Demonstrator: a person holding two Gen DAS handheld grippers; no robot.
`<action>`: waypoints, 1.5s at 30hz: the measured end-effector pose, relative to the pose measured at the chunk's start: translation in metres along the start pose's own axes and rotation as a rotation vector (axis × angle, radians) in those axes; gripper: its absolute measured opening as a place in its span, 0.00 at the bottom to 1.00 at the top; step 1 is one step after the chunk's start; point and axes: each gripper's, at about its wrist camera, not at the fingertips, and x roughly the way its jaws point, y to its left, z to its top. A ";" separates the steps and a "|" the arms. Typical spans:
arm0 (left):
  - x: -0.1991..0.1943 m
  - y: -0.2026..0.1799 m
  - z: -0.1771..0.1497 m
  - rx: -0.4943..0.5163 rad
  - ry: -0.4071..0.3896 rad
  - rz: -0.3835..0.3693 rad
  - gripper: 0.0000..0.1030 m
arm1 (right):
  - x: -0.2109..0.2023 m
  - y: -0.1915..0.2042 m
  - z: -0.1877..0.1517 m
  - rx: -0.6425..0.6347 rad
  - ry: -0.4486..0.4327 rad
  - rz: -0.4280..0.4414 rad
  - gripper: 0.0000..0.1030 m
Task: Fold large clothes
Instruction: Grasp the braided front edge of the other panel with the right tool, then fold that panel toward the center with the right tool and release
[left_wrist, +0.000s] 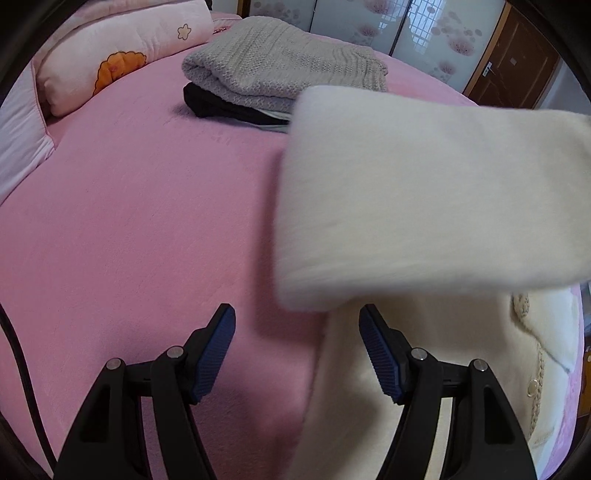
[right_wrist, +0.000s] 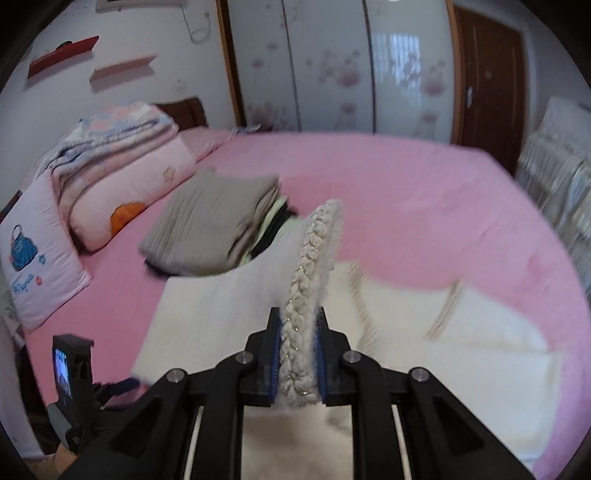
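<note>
Your right gripper (right_wrist: 298, 354) is clamped tight on the braided trim (right_wrist: 308, 280) of the cream coat (right_wrist: 443, 332), jaws closed down to the thickness of the braid. Your left gripper (left_wrist: 297, 350) is wide open and holds nothing, hovering over the bed (left_wrist: 129, 221) right at the coat's left edge. The coat lies spread across the near side of the bed, and in the left view a lifted flap (left_wrist: 424, 192), probably a sleeve or front panel, hangs blurred in the air above the body. My read: you're mid-fold, carrying that flap over the body. Keep the grip on the braid, since it's the firmest thing to hold; the fleecy cloth looks thick and springy, so lay it flat before letting go or it may bounce back. The left jaws are well placed to pin the body edge or take a second corner. For room, there's bare pink sheet to the left and beyond the coat. The folded stack (left_wrist: 280, 70), grey knit on top, sits near the flap's far side, so don't drag the flap across it. The pillows (left_wrist: 122, 51) are well apart at the head. Right of the coat, the bed edge is close.
</note>
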 end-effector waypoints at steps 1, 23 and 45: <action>0.000 -0.005 0.002 0.007 -0.002 0.004 0.63 | -0.004 -0.008 0.005 0.000 -0.013 -0.024 0.15; 0.021 -0.044 0.012 0.158 0.074 0.013 0.41 | 0.067 -0.180 -0.154 0.424 0.374 -0.130 0.21; 0.028 -0.052 0.117 0.160 0.026 -0.108 0.73 | 0.094 -0.215 -0.106 0.475 0.380 -0.087 0.38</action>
